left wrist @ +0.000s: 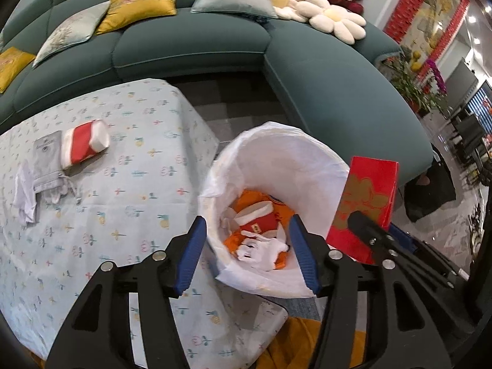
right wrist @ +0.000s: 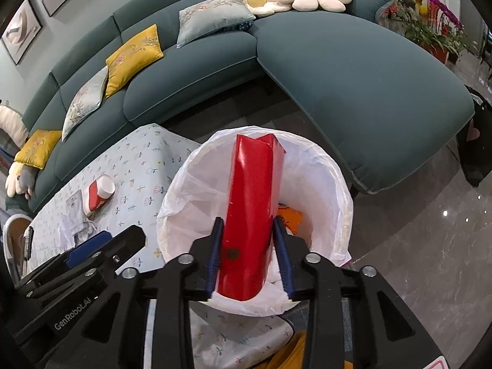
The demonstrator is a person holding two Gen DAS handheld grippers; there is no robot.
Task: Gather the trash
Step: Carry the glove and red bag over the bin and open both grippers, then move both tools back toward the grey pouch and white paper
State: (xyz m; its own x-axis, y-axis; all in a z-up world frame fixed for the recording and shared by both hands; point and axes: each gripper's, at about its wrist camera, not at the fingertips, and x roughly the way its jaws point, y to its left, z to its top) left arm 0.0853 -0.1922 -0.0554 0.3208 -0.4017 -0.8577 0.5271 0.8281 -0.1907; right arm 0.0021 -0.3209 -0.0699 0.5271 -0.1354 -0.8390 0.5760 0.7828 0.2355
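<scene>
Bin (right wrist: 338,166) sits beside the table, orange wrappers (left wrist: 261,230) inside; right gripper (right wrist: 249,258) poises a red box (right wrist: 252,215) above it, jaws seemingly just clear; left gripper (left wrist: 246,255) gapes empty above it.

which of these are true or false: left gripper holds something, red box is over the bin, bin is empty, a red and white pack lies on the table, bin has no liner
1. The left gripper holds something. False: its jaws stand open with nothing between them.
2. The red box is over the bin. True.
3. The bin is empty. False: orange and white trash lies inside.
4. A red and white pack lies on the table. True.
5. The bin has no liner. False: a white bag lines it.
</scene>
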